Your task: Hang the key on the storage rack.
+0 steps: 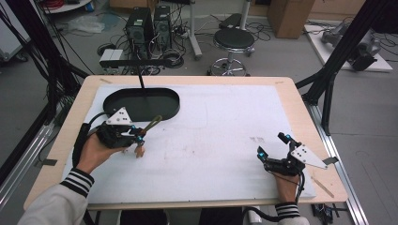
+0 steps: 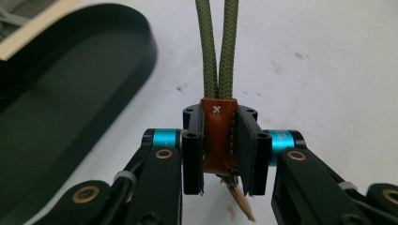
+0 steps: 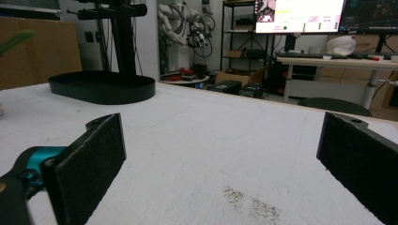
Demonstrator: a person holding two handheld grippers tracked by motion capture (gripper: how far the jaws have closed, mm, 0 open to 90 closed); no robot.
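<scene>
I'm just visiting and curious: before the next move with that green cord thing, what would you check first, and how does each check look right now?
1. Left gripper has a firm hold: ok, its fingers clamp the brown leather tab.
2. Green cord loop free of snags: ok, it runs straight out from the tab.
3. Black oval tray open to receive something: ok, nothing lies in it.
4. Right gripper out of the way: ok, open and far off by the table's right edge.
5. What hangs under the tab: cannot tell, only a pale sliver shows.
</scene>
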